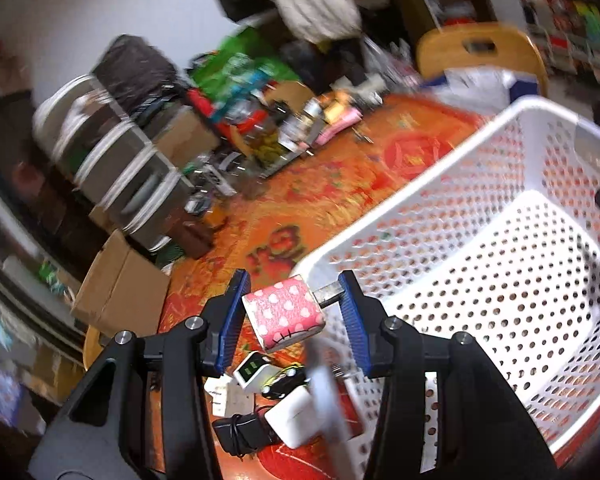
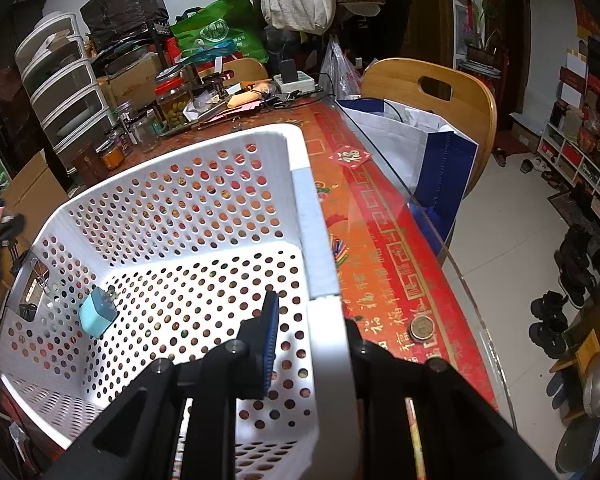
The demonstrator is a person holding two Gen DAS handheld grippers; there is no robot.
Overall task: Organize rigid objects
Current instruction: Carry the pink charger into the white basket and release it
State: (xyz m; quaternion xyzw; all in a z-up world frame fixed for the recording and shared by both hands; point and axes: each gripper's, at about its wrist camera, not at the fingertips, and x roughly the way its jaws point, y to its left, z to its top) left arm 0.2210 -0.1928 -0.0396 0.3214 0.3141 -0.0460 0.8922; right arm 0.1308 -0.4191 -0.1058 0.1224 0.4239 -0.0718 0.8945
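blue pads of the left gripper (image 1: 296,312) pinch a pink heart-patterned block (image 1: 284,316) with a metal tab on one end, one pad against the block's left side and the other on the tab, holding it above the table just outside the white perforated basket (image 1: 380,236). below it lie a white charger (image 1: 296,420), a black adapter (image 1: 240,436) and a small display gadget (image 1: 252,372) on the red tablecloth (image 1: 300,196). the right gripper (image 2: 312,340) has its jaws pressed onto the basket's near rim, steadying it; a light blue plug (image 2: 96,316) already lies inside. the grip looks off-centre, so the block could twist free and drop short of the basket, or clip the rim on crossing. if the right gripper's grip on the rim slips, a knock could shift the basket.
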